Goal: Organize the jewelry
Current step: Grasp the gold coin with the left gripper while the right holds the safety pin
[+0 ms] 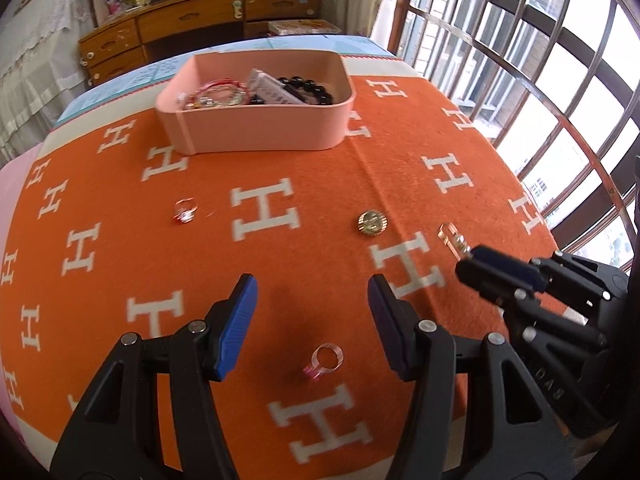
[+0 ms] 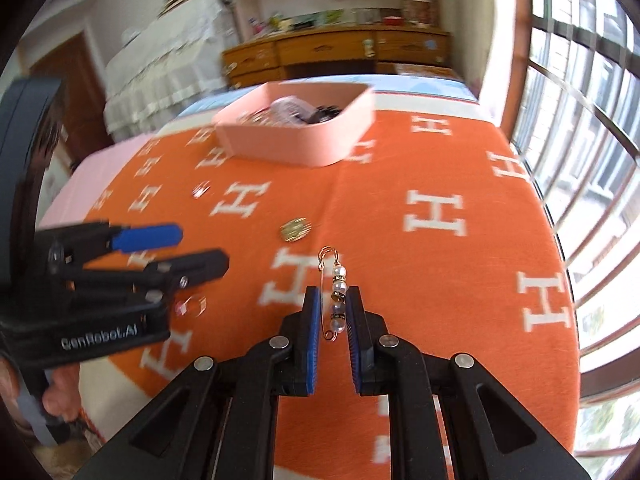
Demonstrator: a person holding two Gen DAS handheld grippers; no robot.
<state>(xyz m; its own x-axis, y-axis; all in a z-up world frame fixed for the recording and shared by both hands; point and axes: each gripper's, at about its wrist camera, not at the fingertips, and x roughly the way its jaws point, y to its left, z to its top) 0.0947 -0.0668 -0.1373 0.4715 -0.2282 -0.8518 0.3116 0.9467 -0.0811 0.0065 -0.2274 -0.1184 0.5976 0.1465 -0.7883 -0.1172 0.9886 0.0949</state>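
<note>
A pink box [image 1: 260, 128] with bracelets and beads stands at the far side of an orange blanket [image 1: 304, 176]; it also shows in the right wrist view [image 2: 304, 140]. My left gripper [image 1: 312, 292] is open above a clear pink ring [image 1: 326, 360]. A second ring [image 1: 185, 211] and a round gold brooch [image 1: 372, 223] lie farther out. My right gripper [image 2: 334, 300] is shut on a beaded gold safety pin [image 2: 336, 292], whose loop end sticks out past the fingertips. The pin also shows in the left wrist view [image 1: 452, 238].
The blanket covers a bed. A barred window [image 1: 540, 60] runs along the right. A wooden desk with drawers [image 1: 200, 20] stands beyond the bed. The left gripper shows at the left of the right wrist view [image 2: 160, 248].
</note>
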